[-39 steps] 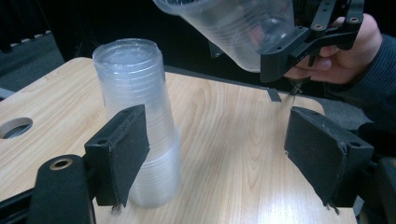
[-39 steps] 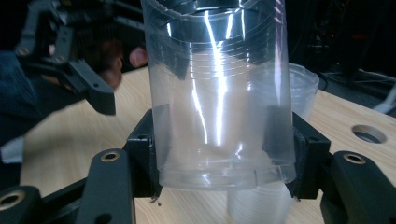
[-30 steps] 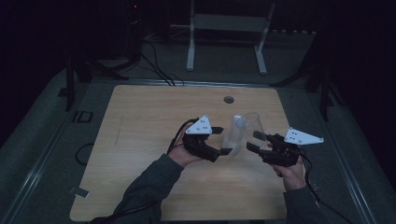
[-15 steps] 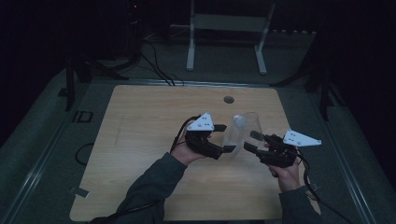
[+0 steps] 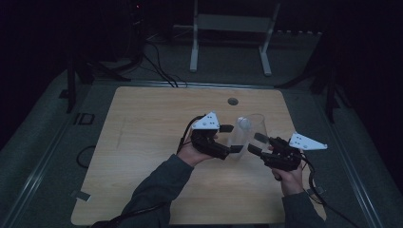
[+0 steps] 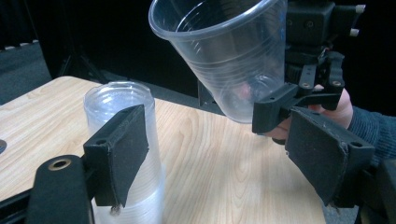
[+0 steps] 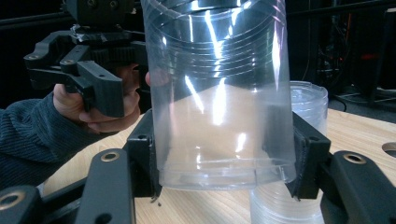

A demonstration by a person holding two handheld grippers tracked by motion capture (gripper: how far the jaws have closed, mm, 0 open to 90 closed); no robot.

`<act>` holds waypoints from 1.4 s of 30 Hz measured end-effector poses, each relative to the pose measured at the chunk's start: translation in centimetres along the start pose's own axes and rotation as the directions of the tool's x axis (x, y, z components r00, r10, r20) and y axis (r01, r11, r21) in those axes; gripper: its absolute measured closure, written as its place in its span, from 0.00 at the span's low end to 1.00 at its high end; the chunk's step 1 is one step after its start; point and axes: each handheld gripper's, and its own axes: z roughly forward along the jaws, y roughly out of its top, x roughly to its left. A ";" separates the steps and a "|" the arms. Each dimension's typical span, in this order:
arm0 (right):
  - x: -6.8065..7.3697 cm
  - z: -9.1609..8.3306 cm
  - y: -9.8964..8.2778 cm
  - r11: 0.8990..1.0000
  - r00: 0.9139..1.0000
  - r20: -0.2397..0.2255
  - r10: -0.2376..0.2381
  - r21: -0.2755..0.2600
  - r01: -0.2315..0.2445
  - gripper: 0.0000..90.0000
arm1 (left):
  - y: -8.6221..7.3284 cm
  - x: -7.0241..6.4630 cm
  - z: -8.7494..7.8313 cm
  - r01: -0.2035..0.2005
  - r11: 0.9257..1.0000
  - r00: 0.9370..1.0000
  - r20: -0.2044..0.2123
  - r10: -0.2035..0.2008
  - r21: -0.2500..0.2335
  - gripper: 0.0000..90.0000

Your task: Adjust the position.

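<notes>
both forearms enter from six o'clock; left gripper points toward three o'clock, jaws parted; right gripper points toward nine o'clock, jaws clamped on a clear cup.

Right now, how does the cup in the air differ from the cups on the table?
The lifted cup is single, tilted, gripped near its base by the right gripper; the cup stack stands upright on the table, nested, beside the left gripper's open jaws. Both are clear plastic.

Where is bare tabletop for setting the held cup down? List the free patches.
Free: the table's broad left half, and the far strip around the round hole. Crowded: right of centre, where both tongs flank the cup stack and the held clear cup.
</notes>
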 end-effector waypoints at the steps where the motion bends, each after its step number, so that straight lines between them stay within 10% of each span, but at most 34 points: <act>1: 0.0 0.0 0.0 1.000 1.000 -0.001 0.001 -0.003 -0.001 0.46 | 0.0 0.0 0.0 0.001 1.000 1.000 0.003 -0.001 -0.003 0.24; 42: 0.5 0.3 -0.7 0.999 1.000 -0.019 0.001 -0.045 -0.002 0.46 | 1.2 0.2 1.8 0.114 0.991 0.990 0.094 -0.106 -0.073 0.19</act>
